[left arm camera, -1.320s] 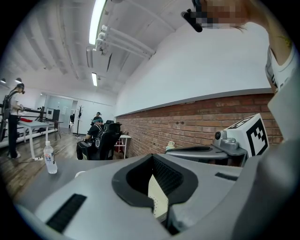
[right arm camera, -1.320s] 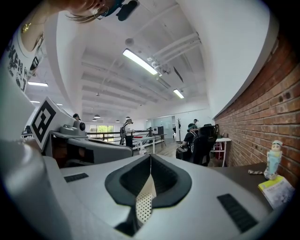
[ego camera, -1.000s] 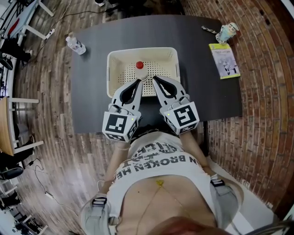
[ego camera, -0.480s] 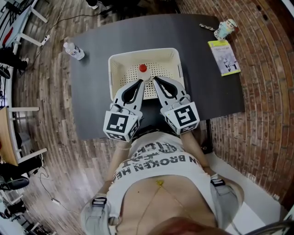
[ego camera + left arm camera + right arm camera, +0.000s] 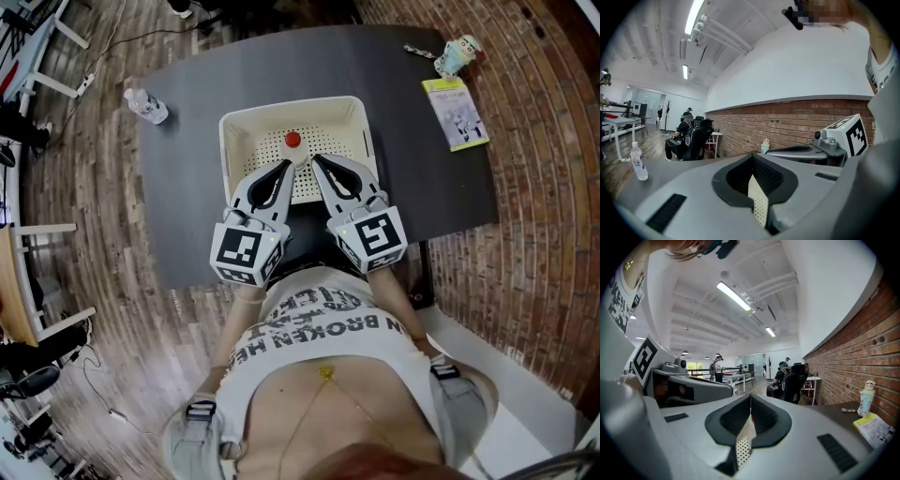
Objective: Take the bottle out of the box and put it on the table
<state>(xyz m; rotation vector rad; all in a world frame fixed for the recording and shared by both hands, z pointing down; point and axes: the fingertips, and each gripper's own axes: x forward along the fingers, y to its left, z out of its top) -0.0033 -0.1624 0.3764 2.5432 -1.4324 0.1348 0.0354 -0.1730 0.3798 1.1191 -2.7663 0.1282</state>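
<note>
Upper centre of the head view, the bottle (image 5: 292,140) sits inside the cream perforated box (image 5: 236,127) on the dark table (image 5: 187,84), and only its red cap shows. Just below it are the left gripper (image 5: 288,169) and right gripper (image 5: 315,161). Left gripper view: jaws closed tip to tip. Right gripper view: jaws likewise together.
</note>
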